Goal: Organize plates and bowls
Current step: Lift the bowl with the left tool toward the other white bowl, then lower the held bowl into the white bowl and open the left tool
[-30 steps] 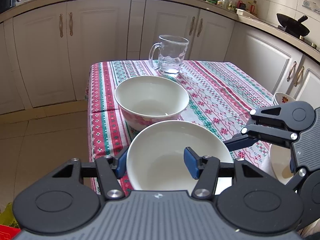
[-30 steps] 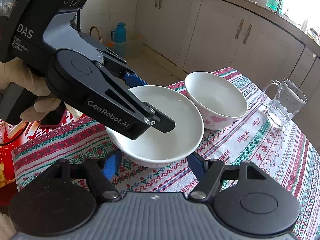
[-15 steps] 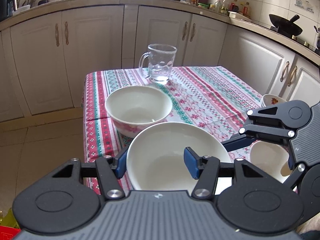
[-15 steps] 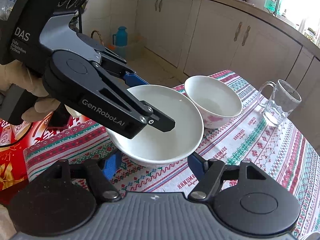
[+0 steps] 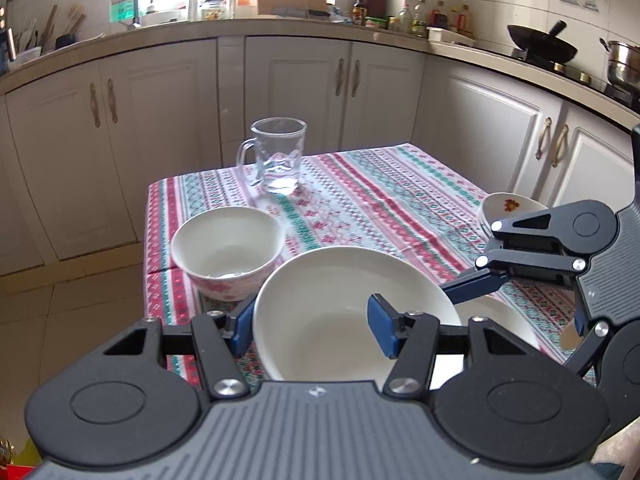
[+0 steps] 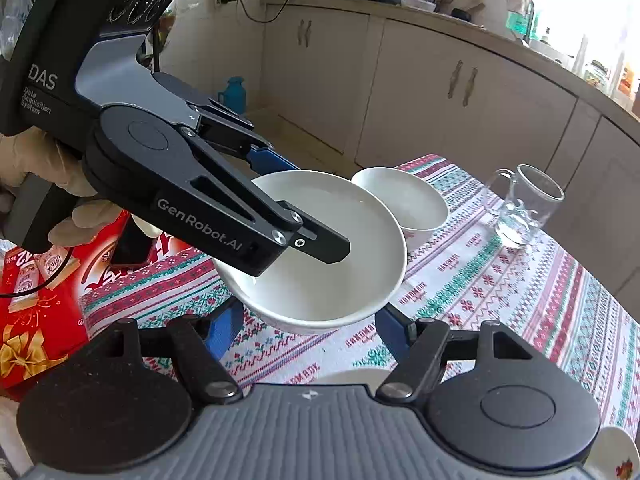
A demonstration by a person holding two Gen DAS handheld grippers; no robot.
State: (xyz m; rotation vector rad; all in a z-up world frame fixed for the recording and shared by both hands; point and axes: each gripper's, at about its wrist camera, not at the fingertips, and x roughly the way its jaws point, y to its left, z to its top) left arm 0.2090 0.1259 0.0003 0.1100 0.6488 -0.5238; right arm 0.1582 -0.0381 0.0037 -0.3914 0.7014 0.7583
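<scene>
My left gripper [image 5: 312, 326] is shut on the rim of a plain white bowl [image 5: 332, 312], one finger inside and one outside, and holds it lifted above the table; the bowl also shows in the right wrist view [image 6: 340, 280]. A second white bowl with a pink pattern [image 5: 228, 248] stands on the striped tablecloth [image 5: 380, 208] behind it. My right gripper [image 6: 306, 330] is open, with its fingers low on either side beneath the lifted bowl. Another white dish [image 5: 496, 320] lies under the right gripper. A small flower-printed bowl [image 5: 508, 208] sits at the right.
A glass mug [image 5: 278, 160] stands at the table's far end. A red gift box [image 6: 40, 300] lies beside the table on the left. White kitchen cabinets [image 5: 300, 92] surround the table, with tiled floor to the left.
The left gripper has lifted the white bowl up and back from the pink-patterned bowl. The right gripper has stayed open under it.
</scene>
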